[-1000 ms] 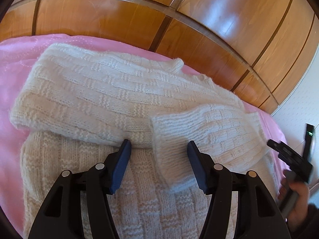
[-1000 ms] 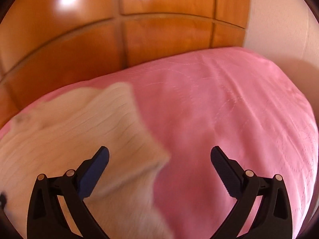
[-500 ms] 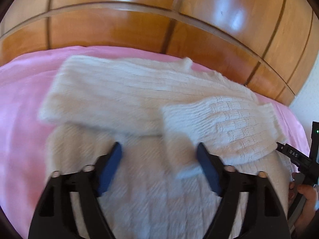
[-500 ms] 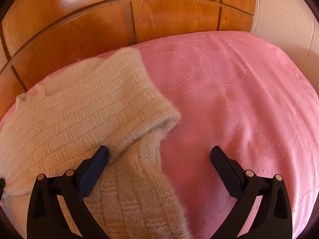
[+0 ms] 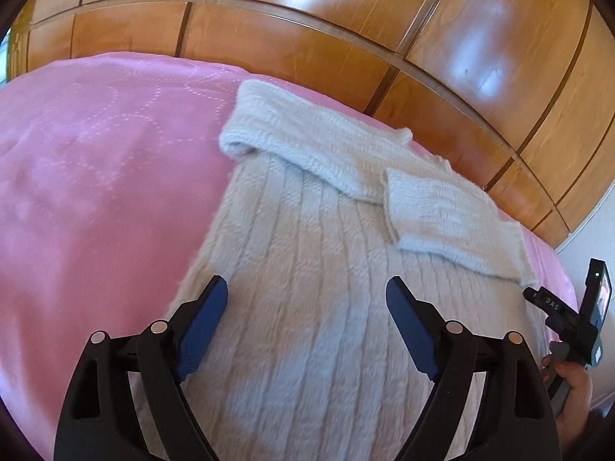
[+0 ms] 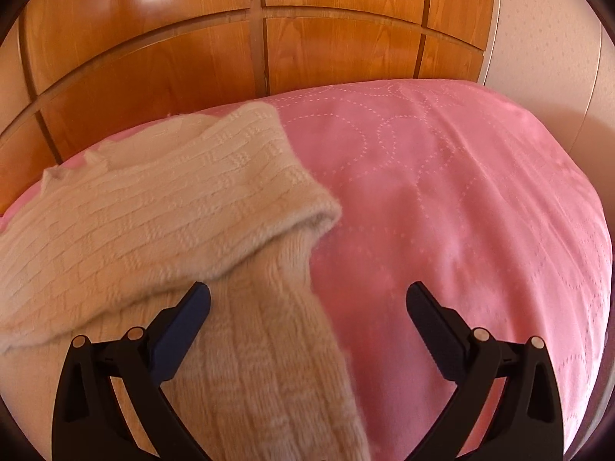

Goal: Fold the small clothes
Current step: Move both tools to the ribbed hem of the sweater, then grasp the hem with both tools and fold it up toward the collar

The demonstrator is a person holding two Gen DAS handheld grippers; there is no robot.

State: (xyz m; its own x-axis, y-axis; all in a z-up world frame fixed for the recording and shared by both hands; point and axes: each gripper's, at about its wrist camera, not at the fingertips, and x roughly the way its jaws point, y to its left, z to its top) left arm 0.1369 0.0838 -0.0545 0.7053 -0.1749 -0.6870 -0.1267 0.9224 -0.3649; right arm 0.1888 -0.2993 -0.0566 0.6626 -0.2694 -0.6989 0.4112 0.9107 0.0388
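Note:
A cream knitted sweater [image 5: 326, 276] lies flat on a pink bedspread [image 5: 96, 176]. Both sleeves are folded across its upper part: the left sleeve [image 5: 307, 142] and the right sleeve [image 5: 446, 215]. My left gripper [image 5: 307, 307] is open and empty, above the sweater's lower body. My right gripper [image 6: 307, 307] is open and empty, over the sweater's right edge [image 6: 269, 345], below the folded sleeve [image 6: 173, 211]. The right gripper's body also shows at the right edge of the left wrist view [image 5: 569, 319], held in a hand.
A glossy wooden panelled headboard [image 5: 346, 30] rises just behind the bed. A pale wall [image 6: 546, 38] stands to the right. The pink bedspread [image 6: 461, 192] spreads wide to the right of the sweater and to its left in the left wrist view.
My left gripper has pulled back and swung left, so the sleeves look farther away and more bedspread shows. My right gripper has drawn back down along the sweater's right edge. Both stay open.

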